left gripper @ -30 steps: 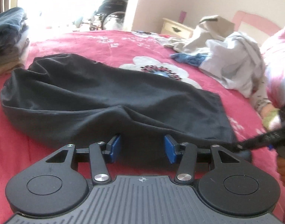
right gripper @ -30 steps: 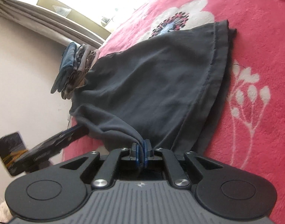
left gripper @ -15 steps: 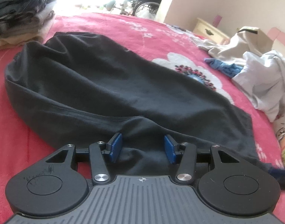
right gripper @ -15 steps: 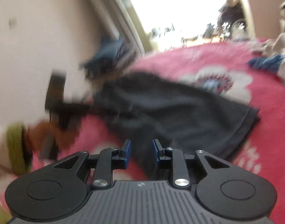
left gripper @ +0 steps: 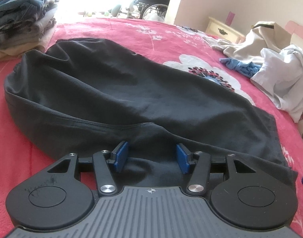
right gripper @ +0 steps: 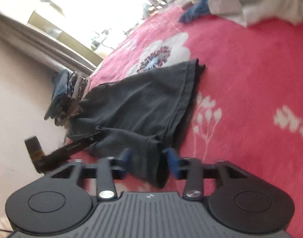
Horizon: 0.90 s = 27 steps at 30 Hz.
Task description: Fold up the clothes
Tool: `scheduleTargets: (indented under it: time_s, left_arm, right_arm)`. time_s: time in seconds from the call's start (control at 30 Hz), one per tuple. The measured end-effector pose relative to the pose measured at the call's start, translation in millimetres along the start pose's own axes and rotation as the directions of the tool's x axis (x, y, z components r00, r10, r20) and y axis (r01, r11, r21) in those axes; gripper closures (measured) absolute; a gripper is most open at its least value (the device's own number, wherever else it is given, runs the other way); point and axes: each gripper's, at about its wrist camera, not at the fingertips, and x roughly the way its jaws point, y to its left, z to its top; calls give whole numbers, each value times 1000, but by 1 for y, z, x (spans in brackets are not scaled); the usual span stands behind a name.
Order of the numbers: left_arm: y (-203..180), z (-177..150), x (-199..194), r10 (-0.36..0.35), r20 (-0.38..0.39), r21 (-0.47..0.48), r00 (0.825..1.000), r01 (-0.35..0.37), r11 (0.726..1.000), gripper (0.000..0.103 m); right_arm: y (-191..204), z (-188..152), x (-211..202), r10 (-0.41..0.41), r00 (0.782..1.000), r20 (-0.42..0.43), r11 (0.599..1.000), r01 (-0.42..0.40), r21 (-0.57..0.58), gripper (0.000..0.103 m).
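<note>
Looking at a dark garment (left gripper: 131, 91) lying as a long band across the pink bedspread (left gripper: 171, 31). It is doubled over along its near side, with one end almost touching the stack of folded clothes (left gripper: 22, 19) and the hemmed end pointing toward the pile of light clothes (left gripper: 280, 73).

Holding the left gripper (left gripper: 149, 156) low at the near long edge, jaws spread wide, cloth lying between the blue pads but nothing pinched. Holding the right gripper (right gripper: 149, 160) at the hemmed corner, jaws likewise parted, a drooping fold of the corner standing between them and clamped by neither. Blurring there, so not telling whether a pad is brushing the cloth.

Fitting two readings: jaws opening off a fold just laid, or jaws settling around the edge for a further fold. Not judging beyond that.

Either way, probably meaning:
- Keeping both grippers low and level with each other.
- Moving them together so the band is not skewing.
- Steering the pads clear of the plush bedspread beneath.
- Minding the doubled layers along the near edge, since soft fabric like this is likely sliding and bunching at the slightest drag.
</note>
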Motion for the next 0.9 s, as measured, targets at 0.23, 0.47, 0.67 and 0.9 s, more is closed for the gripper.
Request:
scheduleTargets:
  time_s: [0.23, 0.47, 0.67, 0.9]
  left_arm:
    - [-1, 1, 2, 8, 8, 5, 1000, -8, 1000, 50]
    - [3, -1, 0, -9, 23, -11, 1000, 9, 1000, 50]
    - [9, 2, -14, 0, 64, 5, 998, 0, 1000, 50]
    - [16, 4, -35, 41, 125, 39, 991, -46, 998, 49]
  right_arm:
    - [0, -9, 33, -68, 993, -94, 996, 73, 52, 35]
    - [-13, -1, 45, 8, 999, -31, 991, -4, 136, 66]
    - [-19, 0, 44, 68, 998, -15, 978, -64, 196, 92]
    - [-12, 13, 39, 146, 989, 21, 960, -147, 238, 94]
